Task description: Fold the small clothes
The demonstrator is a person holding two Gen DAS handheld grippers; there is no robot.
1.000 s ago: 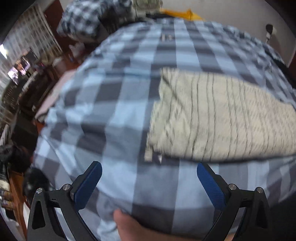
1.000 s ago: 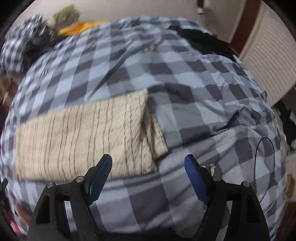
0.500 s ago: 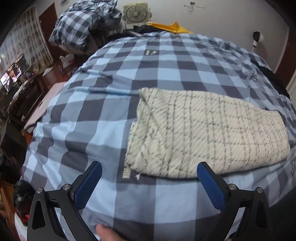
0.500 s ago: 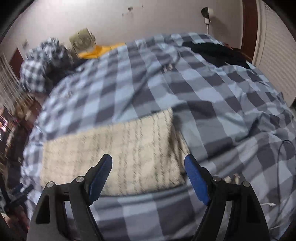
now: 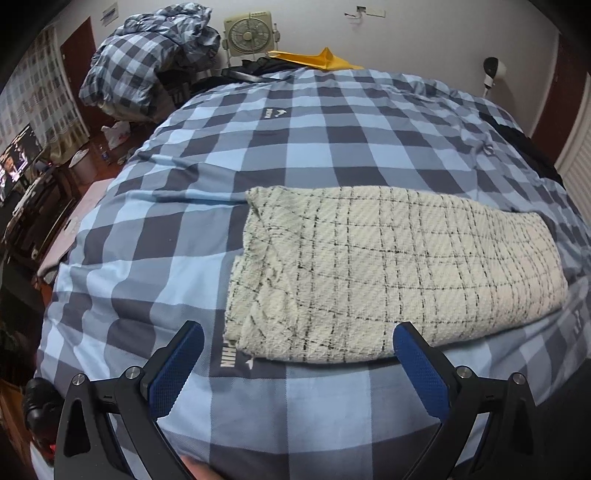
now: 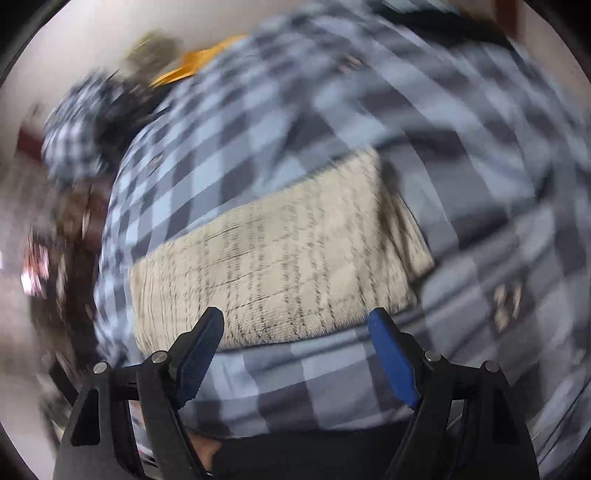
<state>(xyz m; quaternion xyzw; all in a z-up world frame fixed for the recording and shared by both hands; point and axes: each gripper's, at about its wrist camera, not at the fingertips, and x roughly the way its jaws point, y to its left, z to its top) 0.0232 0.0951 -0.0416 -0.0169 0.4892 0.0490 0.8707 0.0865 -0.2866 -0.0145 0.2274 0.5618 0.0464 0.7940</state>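
Note:
A cream knit garment with thin black grid lines lies folded flat in a long rectangle on the blue checked bedspread. It also shows in the blurred right wrist view. My left gripper is open and empty, hovering just short of the garment's near left corner. My right gripper is open and empty, just short of the garment's near edge towards its right end.
A heap of checked bedding, a box fan and a yellow cloth lie at the far end of the bed. Dark furniture and a screen stand off the bed's left side. A dark garment lies at the right edge.
Both grippers have pulled back and risen from the bed, so the folded garment sits farther ahead. The right wrist view is now tilted and blurred with motion. The garment has not moved.

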